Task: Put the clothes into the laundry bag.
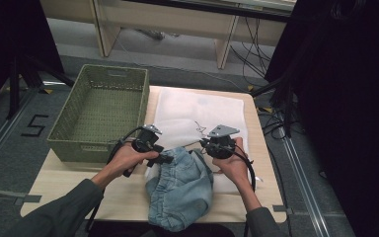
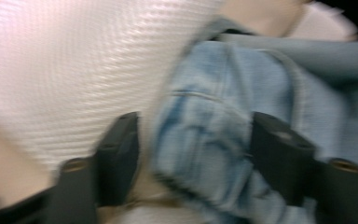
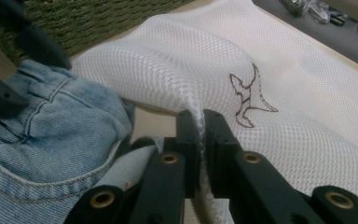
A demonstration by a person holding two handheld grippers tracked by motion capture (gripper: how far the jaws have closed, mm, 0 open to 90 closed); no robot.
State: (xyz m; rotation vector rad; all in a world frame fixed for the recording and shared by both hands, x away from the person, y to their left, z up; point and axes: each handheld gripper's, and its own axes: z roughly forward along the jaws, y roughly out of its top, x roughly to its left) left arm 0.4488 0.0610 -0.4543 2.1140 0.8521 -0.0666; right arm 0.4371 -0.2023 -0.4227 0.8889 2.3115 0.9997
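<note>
Left claw (image 2: 193,154) view is smeared — denim (image 2: 214,140) perhaps ungripped — garment's hem cut off below.

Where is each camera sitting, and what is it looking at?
High view: above the person's side of the table, looking forward and down at the green basket, white mesh bag and denim garment; both forearms and hands show.
Left gripper view: on the left gripper, looking along its jaws, which straddle a fold of denim.
Right gripper view: on the right gripper, its jaws pinching the mesh bag; the basket lies beyond.
Shared: denim and mesh appear in both gripper views.
</note>
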